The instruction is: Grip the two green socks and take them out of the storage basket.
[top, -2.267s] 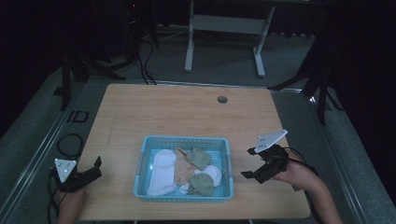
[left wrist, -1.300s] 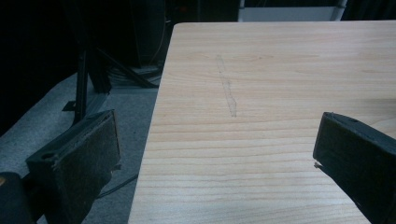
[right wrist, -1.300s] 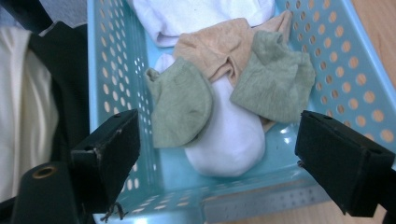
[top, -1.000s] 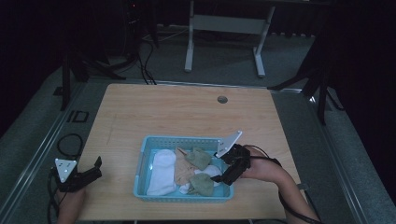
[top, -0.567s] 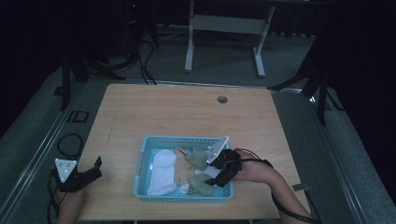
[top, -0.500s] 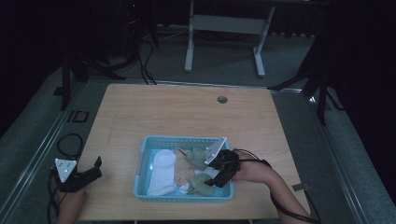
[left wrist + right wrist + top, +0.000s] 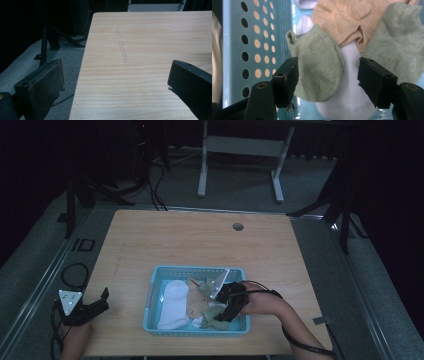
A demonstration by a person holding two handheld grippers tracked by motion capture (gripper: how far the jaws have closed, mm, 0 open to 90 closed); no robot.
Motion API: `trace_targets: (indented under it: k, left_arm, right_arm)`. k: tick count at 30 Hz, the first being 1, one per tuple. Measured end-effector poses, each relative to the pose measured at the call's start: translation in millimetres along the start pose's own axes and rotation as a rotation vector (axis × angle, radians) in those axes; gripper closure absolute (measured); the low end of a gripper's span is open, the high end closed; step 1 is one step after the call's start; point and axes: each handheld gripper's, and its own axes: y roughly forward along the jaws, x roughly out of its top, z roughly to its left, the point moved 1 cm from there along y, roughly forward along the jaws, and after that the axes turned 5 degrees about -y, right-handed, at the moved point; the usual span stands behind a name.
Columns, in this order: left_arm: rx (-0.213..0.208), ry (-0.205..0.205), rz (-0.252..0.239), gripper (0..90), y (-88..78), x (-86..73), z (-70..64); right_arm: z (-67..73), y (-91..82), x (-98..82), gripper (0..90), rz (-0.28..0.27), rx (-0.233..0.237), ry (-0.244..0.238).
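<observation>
1. My right gripper [image 7: 328, 77] is down in the blue basket [image 7: 155, 292], jaws just been closing, straddling a green sock [image 7: 317, 72], pads not yet pressing it.
2. Sock lies on a white sock [image 7: 347, 100] near the basket wall.
3. My left gripper [image 7: 115, 82] is spread over the bare table [image 7: 150, 37].

the high view is dim, with the room around the table [image 7: 200, 245] almost black and only the tabletop softly lit from above, without glare. the right gripper view is brighter and sharp on the green sock [image 7: 319, 67], its jaws slightly soft at the bottom edge. the left gripper view is evenly lit on the wood beyond its dark, blurred jaws.
</observation>
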Motion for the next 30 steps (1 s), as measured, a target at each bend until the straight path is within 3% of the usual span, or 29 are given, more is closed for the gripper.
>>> trace_targets:
  k: [10, 15, 19, 26, 30]
  left_arm:
    - [0.002, 0.004, 0.003, 0.4, 0.2, 0.1, -0.1]
    - [0.003, 0.003, 0.006, 0.4, 0.5, 0.2, 0.1]
    - [0.003, 0.004, 0.006, 0.4, 0.5, 0.2, -0.1]
    - [0.005, 0.005, 0.007, 0.4, 0.6, 0.2, -0.1]
    - [0.005, 0.007, 0.008, 0.3, 0.8, 0.3, -0.2]
  right_arm:
    - [0.7, 6.9, -1.1, 48.2, 0.049, 0.010, -0.019]
    - [1.0, 7.3, -1.4, 61.5, 0.066, 0.056, -0.025]
    - [1.8, 3.3, -0.3, 75.6, 0.067, 0.063, -0.042]
    - [4.1, -9.6, 0.7, 78.5, 0.028, 0.052, -0.054]
    - [3.3, -18.3, -0.1, 76.7, 0.014, 0.004, -0.053]
